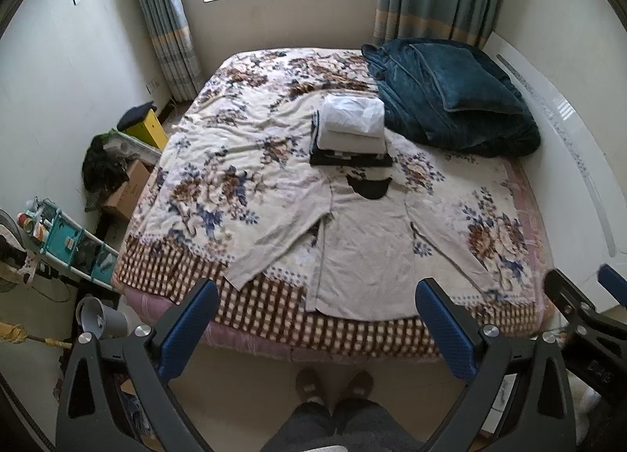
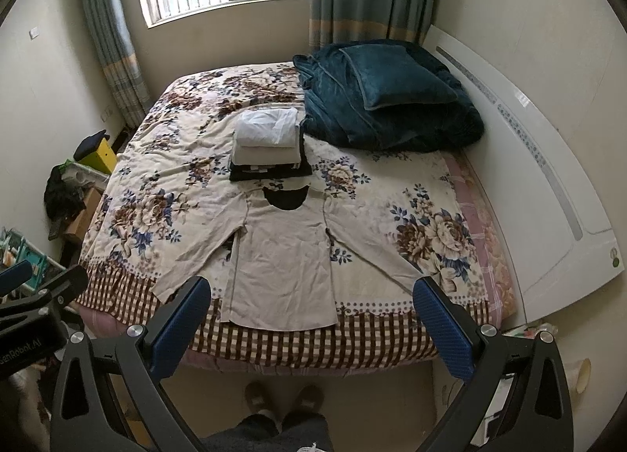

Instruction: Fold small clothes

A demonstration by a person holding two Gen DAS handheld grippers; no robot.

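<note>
I held the left gripper [image 1: 317, 303] and right gripper [image 2: 313, 299] wide apart, empty. The beige long-sleeved cotton shirt [image 2: 284, 256] lay flat at the floral bed's [image 2: 411, 193] near edge; folding was not started. Next, I judged, sleeves first.

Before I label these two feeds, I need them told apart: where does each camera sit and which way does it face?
Left wrist: on the open left gripper, facing the bed; the right gripper and slippered feet show.
Right wrist: on the open right gripper, facing the same bed; the left gripper shows at its left edge.
Both share the beige shirt, folded stack, blue blanket.
</note>
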